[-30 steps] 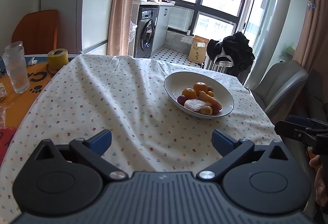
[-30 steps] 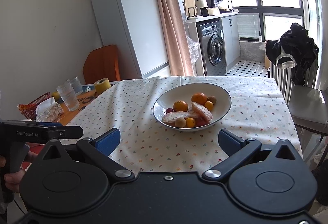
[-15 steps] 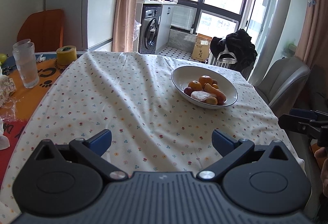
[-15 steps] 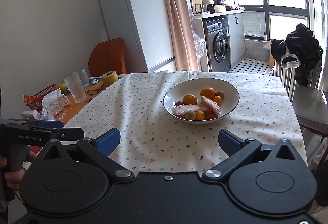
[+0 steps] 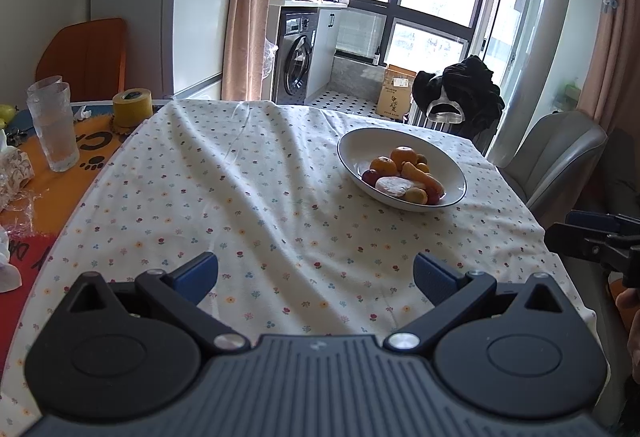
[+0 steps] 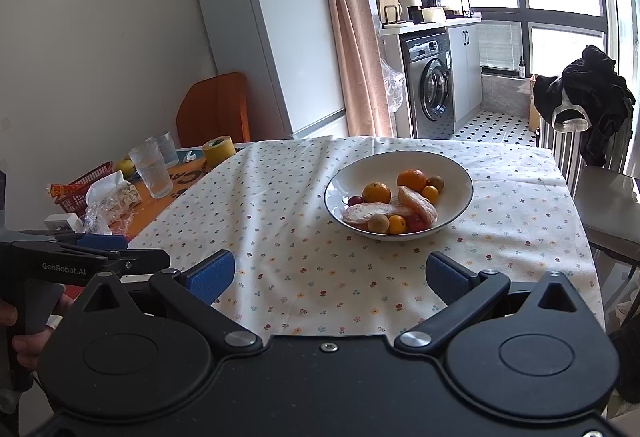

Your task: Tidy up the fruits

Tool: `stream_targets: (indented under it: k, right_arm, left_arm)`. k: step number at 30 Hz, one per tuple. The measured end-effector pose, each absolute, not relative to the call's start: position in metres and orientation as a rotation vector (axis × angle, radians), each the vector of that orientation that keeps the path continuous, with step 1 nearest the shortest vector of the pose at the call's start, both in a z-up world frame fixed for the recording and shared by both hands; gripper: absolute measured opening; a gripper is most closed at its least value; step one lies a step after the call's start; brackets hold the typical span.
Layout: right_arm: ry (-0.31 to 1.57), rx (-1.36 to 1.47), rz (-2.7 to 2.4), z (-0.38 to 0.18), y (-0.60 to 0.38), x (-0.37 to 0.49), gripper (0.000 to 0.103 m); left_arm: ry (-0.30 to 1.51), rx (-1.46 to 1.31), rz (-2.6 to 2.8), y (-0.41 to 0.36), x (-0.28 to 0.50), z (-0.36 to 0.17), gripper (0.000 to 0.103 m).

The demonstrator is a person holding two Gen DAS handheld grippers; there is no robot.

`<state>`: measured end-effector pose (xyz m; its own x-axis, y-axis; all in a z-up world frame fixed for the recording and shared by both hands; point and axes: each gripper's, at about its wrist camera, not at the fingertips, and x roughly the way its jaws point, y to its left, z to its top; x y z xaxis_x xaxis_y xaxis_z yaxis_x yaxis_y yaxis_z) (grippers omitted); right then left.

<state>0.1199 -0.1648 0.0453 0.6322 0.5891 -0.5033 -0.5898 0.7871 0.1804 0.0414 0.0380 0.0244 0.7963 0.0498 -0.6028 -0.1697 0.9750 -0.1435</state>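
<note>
A white bowl (image 5: 356, 147) (image 6: 452, 173) stands on the flowered tablecloth (image 5: 248, 189) (image 6: 304, 221), toward the table's far right. It holds several fruits: oranges (image 5: 403, 156) (image 6: 412, 179), peeled pomelo segments (image 5: 394, 185) (image 6: 370, 212), small kumquats, a brown kiwi-like fruit (image 6: 378, 223) and dark red fruit. My left gripper (image 5: 316, 275) is open and empty over the near cloth. My right gripper (image 6: 330, 273) is open and empty too, short of the bowl. Each gripper shows at the other view's edge, held by a hand.
At the table's left end, on an orange mat, stand two stacked glasses (image 5: 54, 125) (image 6: 151, 169), a yellow tape roll (image 5: 132, 108) (image 6: 218, 151), a red basket (image 6: 86, 185) and wrapped packets. A grey chair (image 5: 560, 157) sits right of the table.
Both grippers drew back from the bowl, which now looks smaller and farther in each view. Both stayed open and empty. Nothing on the table moved.
</note>
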Motion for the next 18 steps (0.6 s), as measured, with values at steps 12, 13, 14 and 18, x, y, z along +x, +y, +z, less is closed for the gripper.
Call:
stream_targets:
  k: [12, 13, 14, 18]
  right_arm:
    - [0.576, -0.004, 0.678, 0.0452, -0.1645, 0.1189, 0.103]
    - [0.575, -0.005, 0.679, 0.0454, -0.1642, 0.1192, 0.103]
    - [0.574, -0.006, 0.680, 0.0457, -0.1641, 0.1191, 0.103]
    - [0.573, -0.007, 0.682, 0.0466, -0.1641, 0.1192, 0.103]
  left_arm:
    - [0.640, -0.191, 0.119, 0.0372, 0.0413, 0.0244, 0.103]
    - [0.640, -0.191, 0.119, 0.0372, 0.0413, 0.0245, 0.103]
    - [0.640, -0.191, 0.118, 0.0372, 0.0413, 0.0245, 0.103]
    - [0.639, -0.188, 0.117, 0.0369, 0.0409, 0.0242, 0.103]
